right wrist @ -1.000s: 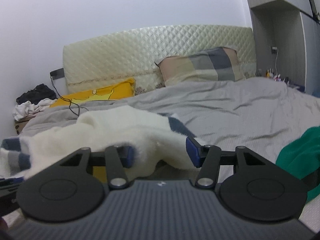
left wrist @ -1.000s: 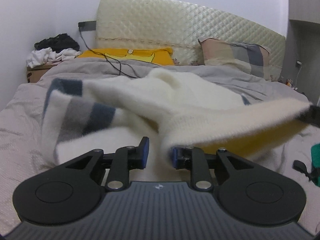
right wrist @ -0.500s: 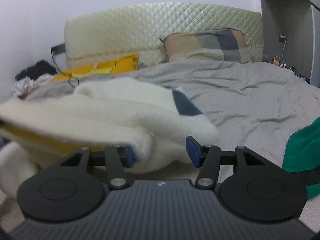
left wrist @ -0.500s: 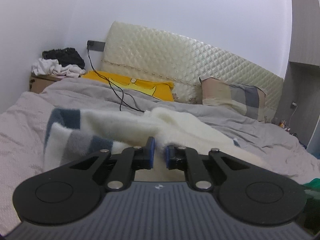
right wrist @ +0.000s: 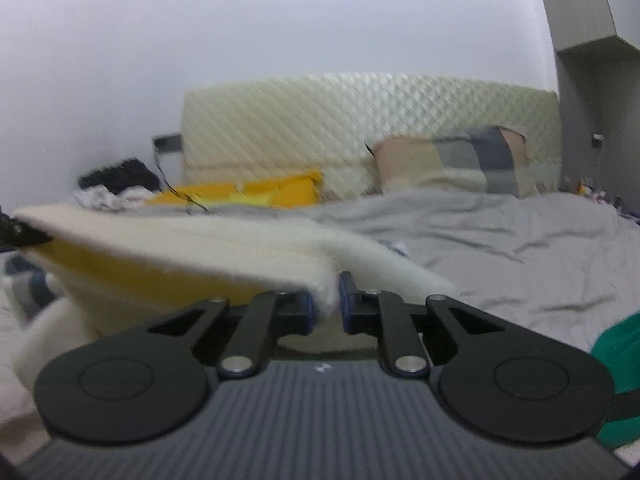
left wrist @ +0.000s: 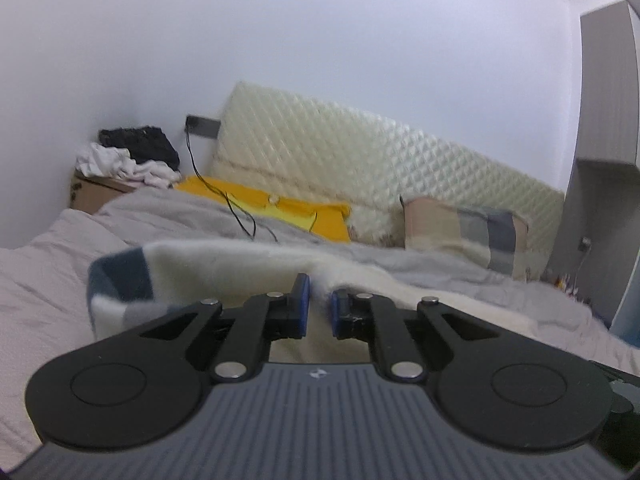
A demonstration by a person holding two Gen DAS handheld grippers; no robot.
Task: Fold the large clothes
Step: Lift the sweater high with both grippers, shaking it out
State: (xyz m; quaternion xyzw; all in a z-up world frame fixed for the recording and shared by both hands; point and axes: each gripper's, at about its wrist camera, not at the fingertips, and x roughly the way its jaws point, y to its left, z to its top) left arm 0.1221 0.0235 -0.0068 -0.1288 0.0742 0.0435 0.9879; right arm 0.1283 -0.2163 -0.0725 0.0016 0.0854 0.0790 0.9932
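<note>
Item: cream fleece garment with navy and grey blocks and a yellow lining (left wrist: 224,268), lying across the grey bedspread (left wrist: 460,276), in front of the quilted cream headboard (left wrist: 360,168). One edge is raised off the bedspread and stretched between the two grippers; the rest sags below.

Left gripper (left wrist: 319,306): blue-padded jaws pressed nearly together, pinching a thin fold of the cream fleece. In the right wrist view it shows only as a dark shape at the garment's far left corner (right wrist: 16,234).

Right gripper (right wrist: 326,300): jaws have just been closing and now pinch the fleece edge, cream pile bulging up between the pads; the yellow lining shows under the lifted edge to its left.

Also against the headboard: orange-yellow pillow (left wrist: 288,212) at its left end, with a thin black cable (left wrist: 236,208) trailing over it; beige, grey and navy patchwork pillow (left wrist: 460,232) at its right end.

Left of the headboard: cardboard box (left wrist: 92,192) heaped with white and black clothes (left wrist: 128,156).

Near side, far from the headboard: green cloth (right wrist: 616,348) on the bedspread, right of the right gripper
</note>
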